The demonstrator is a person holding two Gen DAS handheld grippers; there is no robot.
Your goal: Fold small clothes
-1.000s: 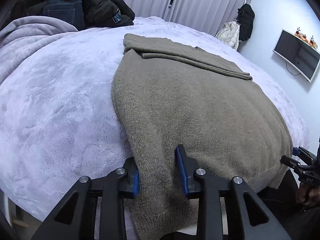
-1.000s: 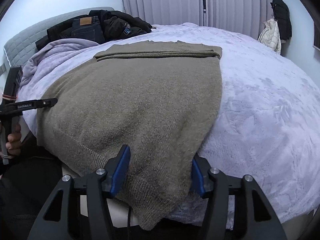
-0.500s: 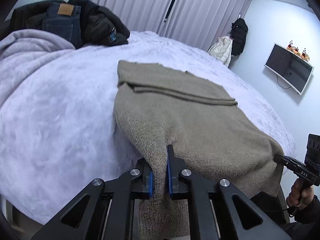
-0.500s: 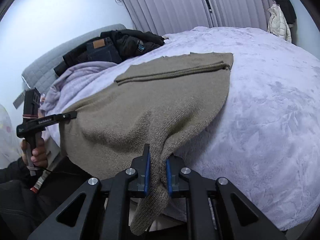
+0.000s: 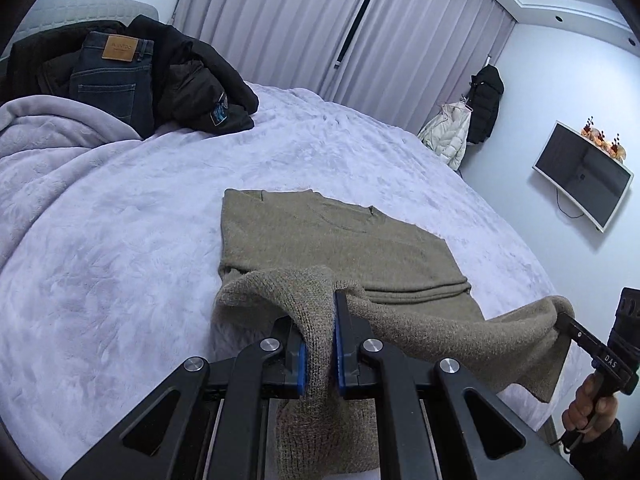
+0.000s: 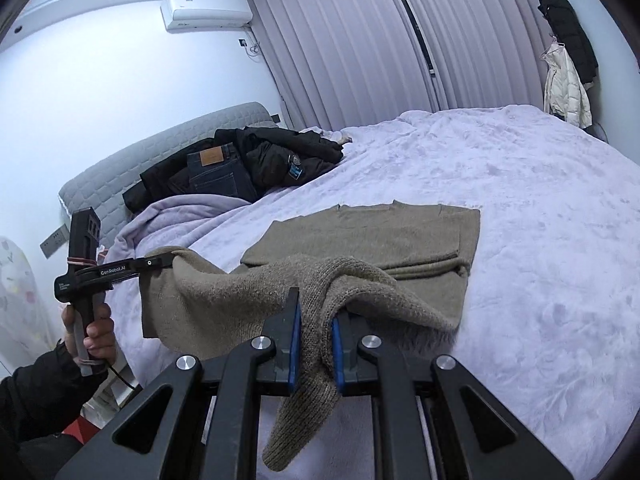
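Our left gripper [image 5: 318,344] and right gripper [image 6: 314,344] each had two fingers clamped on one sweater's [image 5: 340,240] hem, lifted above the bed [image 5: 120,240]; its upper half lay flat. Beyond sat one jeans [image 5: 114,76] and jacket [image 5: 196,84].

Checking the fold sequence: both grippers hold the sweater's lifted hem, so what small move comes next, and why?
Probably carry both corners forward toward the collar. The left gripper and right gripper hold the sweater's hem lifted, while its far half lies flat on the bed.
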